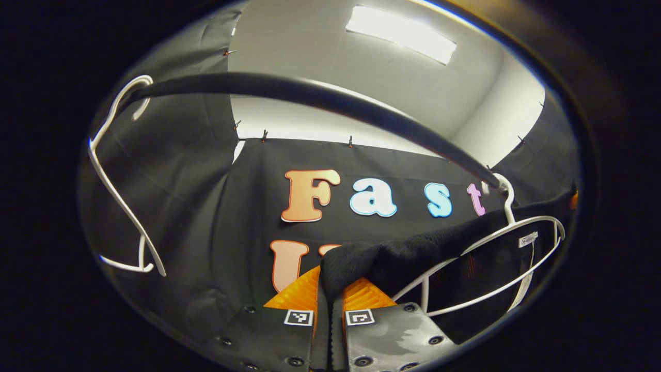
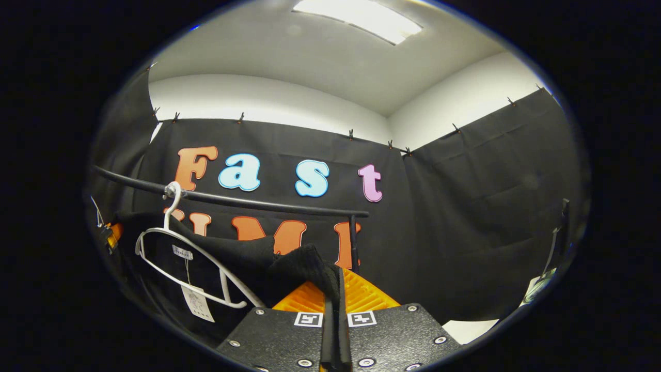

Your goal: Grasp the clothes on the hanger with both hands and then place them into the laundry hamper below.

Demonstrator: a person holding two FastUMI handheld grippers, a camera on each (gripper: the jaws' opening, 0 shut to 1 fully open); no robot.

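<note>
A black-draped booth under a white ceiling holds a dark rail (image 1: 320, 101), and from it, right of the left gripper (image 1: 329, 289) and left of the right gripper (image 2: 335, 289), hangs the white hanger (image 2: 175, 258) carrying the black garment (image 1: 413, 253). Each gripper appears pressed together on a bunched shoulder of cloth, though the folds hide the tips. Lift both ends evenly to clear the hanger's arms before lowering; the garment looks soft, knitted, tagged inside the collar.

A black knit garment (image 1: 413, 253) is hanging on a white hanger (image 1: 516, 258) from a black rail (image 1: 310, 98), its shoulders pulled outward; a paper tag (image 2: 196, 302) is dangling inside its neck.
</note>
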